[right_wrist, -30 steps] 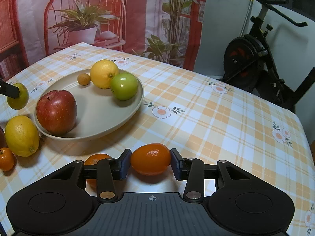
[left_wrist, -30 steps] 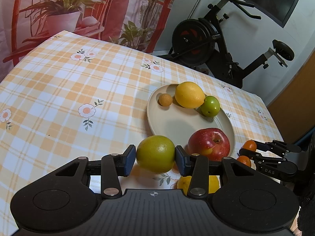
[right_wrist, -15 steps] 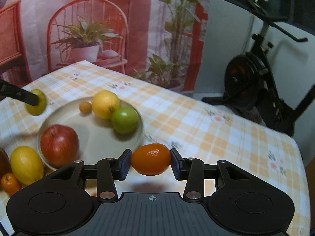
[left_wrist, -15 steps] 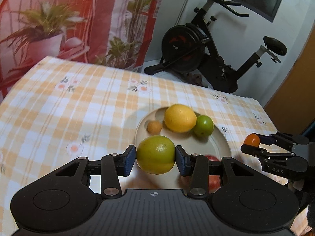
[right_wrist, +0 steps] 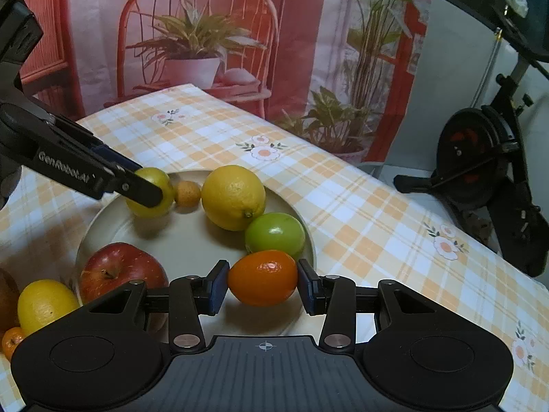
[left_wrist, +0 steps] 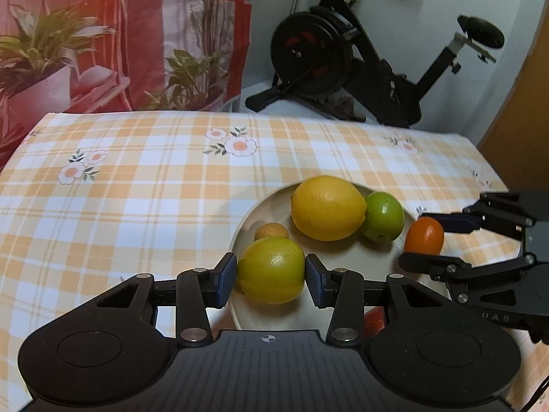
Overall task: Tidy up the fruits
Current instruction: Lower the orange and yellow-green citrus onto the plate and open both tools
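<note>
Left gripper (left_wrist: pixel 271 276) has its blue pads pressed on either side of a yellow-green fruit (left_wrist: pixel 271 270), jaws part-way closed around it, and holds it over the near-left part of the plate (left_wrist: pixel 346 316), just in front of a small tan fruit (left_wrist: pixel 271 231). Right gripper (right_wrist: pixel 263 283) is likewise clamped on a small orange (right_wrist: pixel 263 277), held over the plate's near-right rim beside a green fruit (right_wrist: pixel 275 233). On the plate lie a large lemon (right_wrist: pixel 233 197), touching the green fruit, the tan fruit to its left, and a red apple (right_wrist: pixel 121 269) at the near-left edge. Off the plate, on the checked tablecloth (right_wrist: pixel 360 206) at the lower left of the right wrist view, sit a second lemon (right_wrist: pixel 46 304) against the apple, a small orange fruit (right_wrist: pixel 12 340) below it, and a brown fruit cut off by the frame edge. An exercise bike (left_wrist: pixel 343 58) stands behind the table, next to a printed curtain (right_wrist: pixel 212 34) showing a chair and plants.
</note>
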Demonstrator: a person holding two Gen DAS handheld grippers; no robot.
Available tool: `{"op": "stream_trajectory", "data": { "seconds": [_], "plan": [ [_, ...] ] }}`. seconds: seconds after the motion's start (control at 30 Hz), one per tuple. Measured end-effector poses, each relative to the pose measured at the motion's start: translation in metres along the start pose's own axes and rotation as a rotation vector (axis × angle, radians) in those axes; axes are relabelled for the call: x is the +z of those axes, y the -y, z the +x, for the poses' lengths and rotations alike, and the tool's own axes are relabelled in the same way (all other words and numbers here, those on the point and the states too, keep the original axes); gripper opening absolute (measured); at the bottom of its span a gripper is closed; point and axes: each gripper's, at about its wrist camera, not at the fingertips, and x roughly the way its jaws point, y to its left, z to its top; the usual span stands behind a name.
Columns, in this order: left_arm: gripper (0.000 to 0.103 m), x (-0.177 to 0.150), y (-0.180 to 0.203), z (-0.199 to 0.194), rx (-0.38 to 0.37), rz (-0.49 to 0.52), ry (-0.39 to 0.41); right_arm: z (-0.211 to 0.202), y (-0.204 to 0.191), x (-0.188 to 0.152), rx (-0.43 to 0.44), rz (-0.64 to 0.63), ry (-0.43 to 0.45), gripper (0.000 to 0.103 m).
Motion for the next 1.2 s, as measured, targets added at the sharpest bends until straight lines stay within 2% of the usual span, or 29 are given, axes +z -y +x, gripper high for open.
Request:
{"op": "stream_trajectory", "data": {
  "seconds": [0.4,0.67,1.2],
  "plan": [
    [0.046,0.007,0.008,0.010,0.020,0.062,0.011,0.012,0.002,-0.004,-0.015,-0.010,-0.015,0.039],
    [0.046,0.009,0.009,0.013,0.027,0.060,0.020,0.014,0.001,-0.002,-0.027,-0.006,-0.011,0.040],
    [0.048,0.010,0.008,-0.016,0.022,0.023,0.068,-0.026,0.002,-0.007,-0.069,0.048,0.054,0.043]
  ]
}}
